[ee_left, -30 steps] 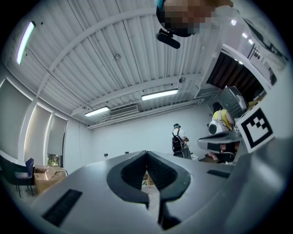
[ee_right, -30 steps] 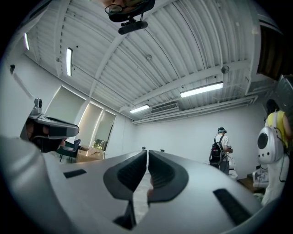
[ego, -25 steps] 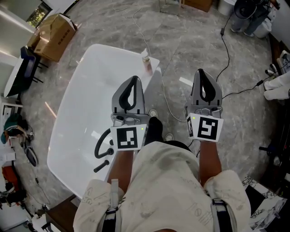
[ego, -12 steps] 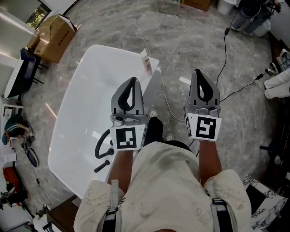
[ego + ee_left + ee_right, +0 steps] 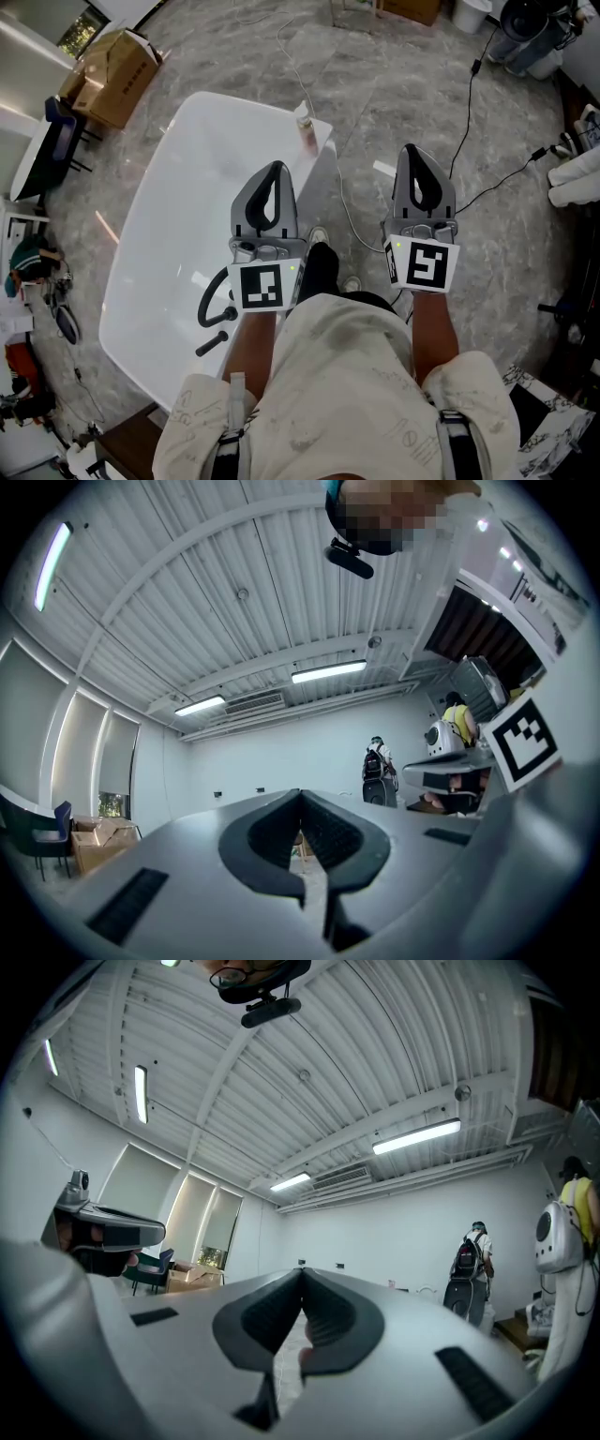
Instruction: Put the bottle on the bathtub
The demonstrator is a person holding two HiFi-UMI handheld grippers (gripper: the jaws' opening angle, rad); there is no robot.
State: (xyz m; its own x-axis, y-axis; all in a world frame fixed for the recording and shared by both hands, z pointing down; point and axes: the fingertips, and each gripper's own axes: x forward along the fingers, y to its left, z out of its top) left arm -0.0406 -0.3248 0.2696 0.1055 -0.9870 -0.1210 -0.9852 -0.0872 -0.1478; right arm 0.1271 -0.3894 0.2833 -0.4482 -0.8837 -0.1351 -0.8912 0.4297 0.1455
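Holding both tongs out level, side by side, above grey marbled floor (image 5: 394, 84). Left tongs (image 5: 274, 165) shut tip to tip, nothing between them, hanging over right edge of white bathtub (image 5: 150, 234). Right tongs (image 5: 416, 150) likewise pressed together and empty, off to the side of the tub over floor. Small pale bottle (image 5: 304, 127) upright on bathtub's far corner rim, well apart from both tongs. Black tap fitting (image 5: 212, 309) at tub's near end. Cardboard box (image 5: 114, 67) beyond far left corner; white cable (image 5: 349, 220) trailing across floor.
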